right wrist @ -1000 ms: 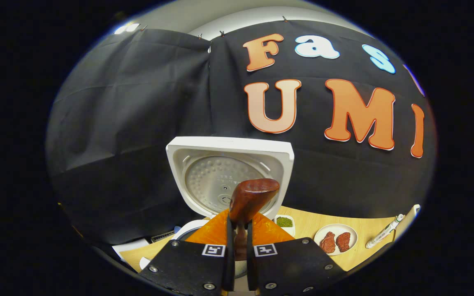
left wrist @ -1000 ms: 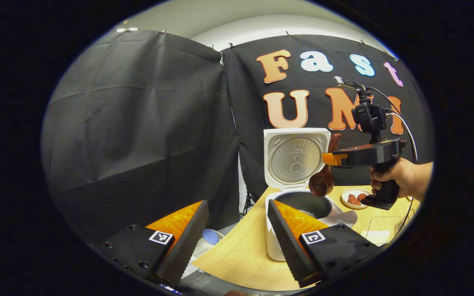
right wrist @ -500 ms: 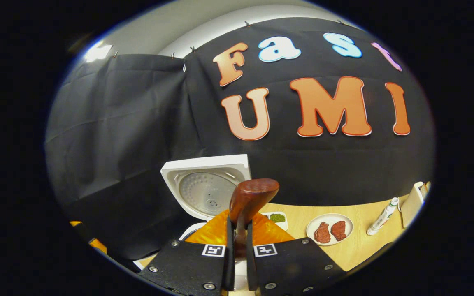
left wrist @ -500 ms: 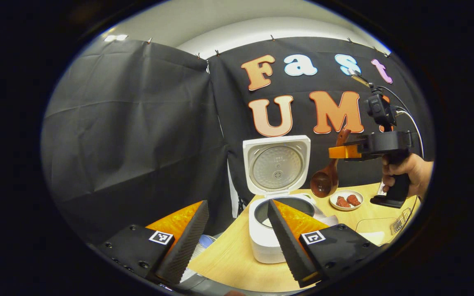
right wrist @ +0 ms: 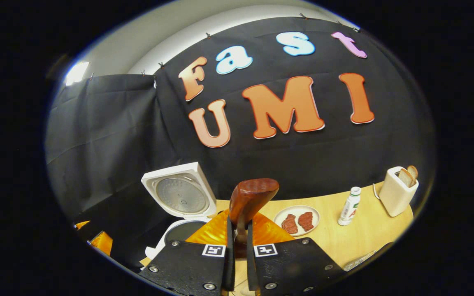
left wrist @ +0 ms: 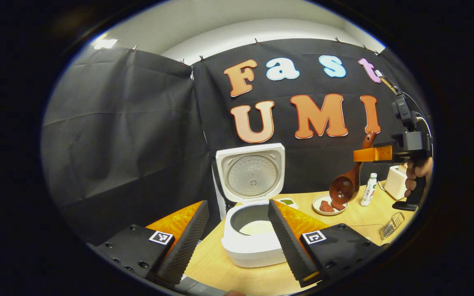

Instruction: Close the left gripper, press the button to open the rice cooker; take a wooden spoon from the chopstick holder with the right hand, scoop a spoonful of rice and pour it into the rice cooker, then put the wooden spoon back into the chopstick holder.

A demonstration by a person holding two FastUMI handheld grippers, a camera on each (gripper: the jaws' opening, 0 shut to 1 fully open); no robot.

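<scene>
Rice cooker (left wrist: 253, 230) sits on the wooden tabletop (left wrist: 368, 213) with its lid swung fully up and a pale layer of rice lying in the inner pot. Left tongs (left wrist: 237, 230) hang in front of it with the two fingers spread wide and gripping nothing. Right tongs (right wrist: 237, 242) are clenched on the handle of the wooden spoon (right wrist: 251, 197); in the left gripper view the spoon (left wrist: 346, 181) hangs bowl-down in the air, well to the right of the cooker and above a plate (left wrist: 323, 209) carrying two red meat pieces. A small white bottle (right wrist: 349, 206) and a toaster (right wrist: 397, 191) with bread in its slot stand farther right on the tabletop.
</scene>
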